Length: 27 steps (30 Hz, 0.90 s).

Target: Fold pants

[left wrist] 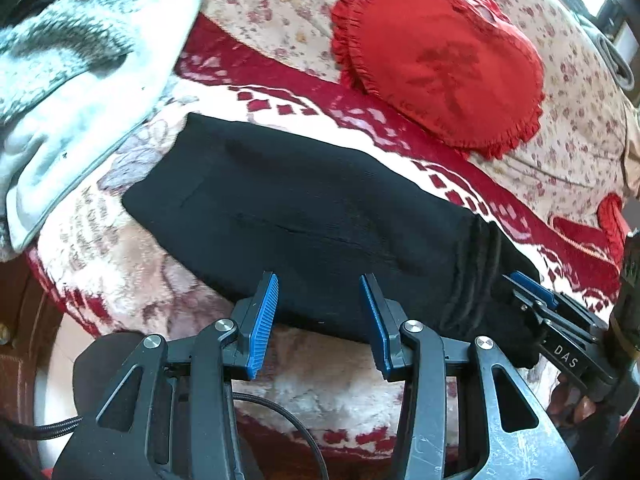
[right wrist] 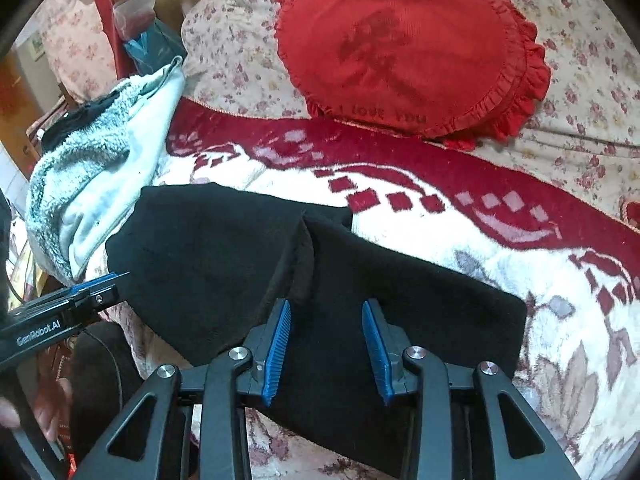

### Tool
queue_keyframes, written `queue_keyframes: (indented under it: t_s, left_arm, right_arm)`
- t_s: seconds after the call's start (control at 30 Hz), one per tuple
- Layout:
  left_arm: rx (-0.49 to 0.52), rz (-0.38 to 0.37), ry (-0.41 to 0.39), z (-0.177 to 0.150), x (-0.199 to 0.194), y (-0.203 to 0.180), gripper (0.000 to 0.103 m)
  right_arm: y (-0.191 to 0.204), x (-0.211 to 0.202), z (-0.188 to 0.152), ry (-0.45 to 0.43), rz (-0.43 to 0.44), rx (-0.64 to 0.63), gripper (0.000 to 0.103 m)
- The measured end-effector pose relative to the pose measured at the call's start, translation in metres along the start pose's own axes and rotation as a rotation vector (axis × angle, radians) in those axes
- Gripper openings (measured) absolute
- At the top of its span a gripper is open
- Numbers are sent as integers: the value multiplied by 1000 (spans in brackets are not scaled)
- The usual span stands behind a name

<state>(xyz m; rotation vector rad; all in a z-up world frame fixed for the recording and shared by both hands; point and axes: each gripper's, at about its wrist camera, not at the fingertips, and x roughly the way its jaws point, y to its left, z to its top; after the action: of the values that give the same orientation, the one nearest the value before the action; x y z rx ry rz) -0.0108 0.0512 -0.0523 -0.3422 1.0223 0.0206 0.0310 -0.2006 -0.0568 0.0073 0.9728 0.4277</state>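
Note:
The black pants (left wrist: 304, 216) lie folded lengthwise as a long band on a red and white blanket (left wrist: 100, 240). Their ribbed waistband (left wrist: 476, 276) is at the right end. My left gripper (left wrist: 320, 320) is open over the pants' near edge, with nothing between its blue pads. In the right wrist view the pants (right wrist: 400, 300) show a fold seam down the middle. My right gripper (right wrist: 326, 348) is open just above the black cloth. It also shows in the left wrist view (left wrist: 536, 300) at the waistband end. The left gripper (right wrist: 100, 288) shows at the left of the right wrist view.
A red heart-shaped cushion (left wrist: 440, 60) lies beyond the pants on a floral bedspread (left wrist: 272, 12). A grey and white fleece garment (left wrist: 80, 80) is heaped at the left end of the pants. The bed's near edge runs below both grippers.

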Motion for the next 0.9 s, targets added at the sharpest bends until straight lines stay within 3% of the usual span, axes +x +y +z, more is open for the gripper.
queue_keyframes:
  t_s: [0.23,0.33,0.5,0.63,0.9]
  left_arm:
    - [-55,-15,9,3,0,22,45]
    - [-91,-31,3,5,-4,32,56]
    - [-128,-37,-4,10,-8,44,58]
    - [-167,-59,-32,11,-13,57,58]
    - [-218,-48,45,10,-8,93,57]
  right_arm:
    - [4,19,-3,59,-27,-25,37]
    - [5,12,2,52,-25,-8,37]
    - [29,4,17,-4,86,-34,39]
    - [56,14,26,13,133,-84,40]
    - [96,31,44,35,219,-143,40]
